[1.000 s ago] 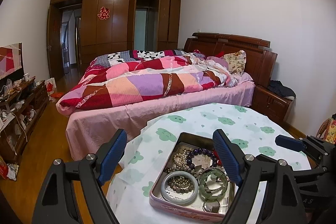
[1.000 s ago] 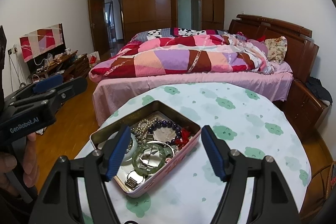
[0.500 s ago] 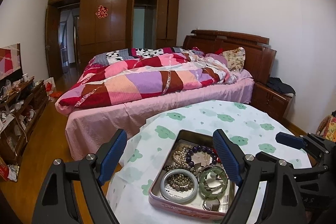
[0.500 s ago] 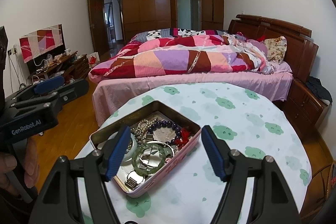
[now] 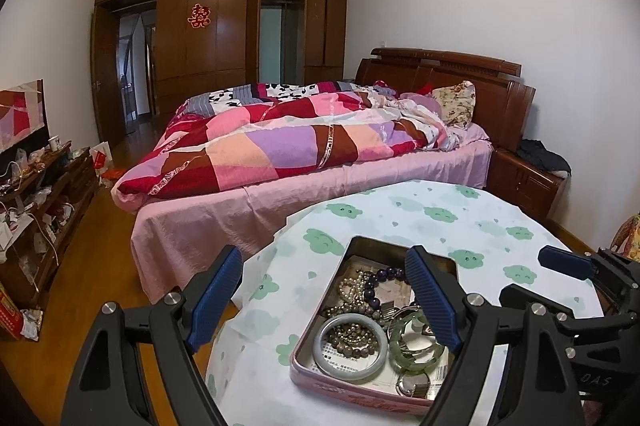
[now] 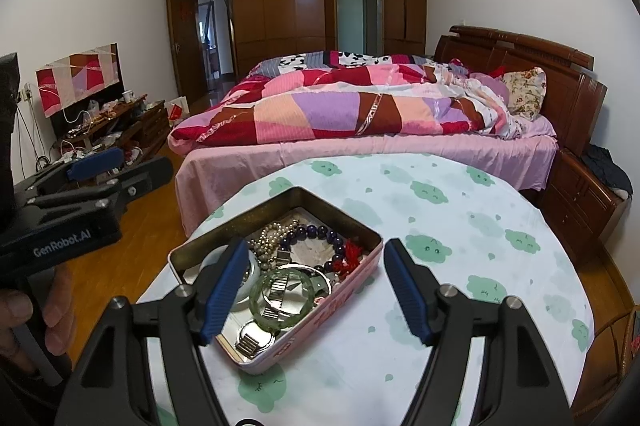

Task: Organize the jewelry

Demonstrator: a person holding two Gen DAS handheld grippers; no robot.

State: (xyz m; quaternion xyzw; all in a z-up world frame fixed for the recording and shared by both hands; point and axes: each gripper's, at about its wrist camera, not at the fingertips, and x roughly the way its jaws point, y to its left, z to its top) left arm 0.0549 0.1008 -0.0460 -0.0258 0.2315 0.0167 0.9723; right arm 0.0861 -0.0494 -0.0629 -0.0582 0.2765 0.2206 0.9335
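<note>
A pink tin point(image 5: 352, 392) point(image 6: 352, 294) full of jewelry sits on a round table with a cloud-print cloth point(image 5: 460, 222) point(image 6: 460, 226). In it lie a pale jade bangle point(image 5: 351, 370), a green bangle point(image 5: 416, 358) point(image 6: 286, 292), a purple bead bracelet point(image 5: 380, 276) point(image 6: 316, 238), pearl beads point(image 6: 272, 238) and a watch point(image 6: 252, 340). My left gripper point(image 5: 326, 300) is open and empty, hovering just above the tin's near left side. My right gripper point(image 6: 316, 290) is open and empty, above the tin's near end. Each gripper shows in the other's view, the right one point(image 5: 568, 266) and the left one point(image 6: 96, 162).
A bed with a patchwork quilt point(image 5: 288, 146) point(image 6: 360, 106) stands just beyond the table. A wooden nightstand point(image 5: 528, 182) is at the right. A cluttered low TV cabinet point(image 5: 36, 194) lines the left wall. Wood floor point(image 5: 80, 266) lies left of the table.
The left wrist view has tilted down and in a little, so the tin sits slightly nearer. The right gripper has barely moved. Both stay open.
</note>
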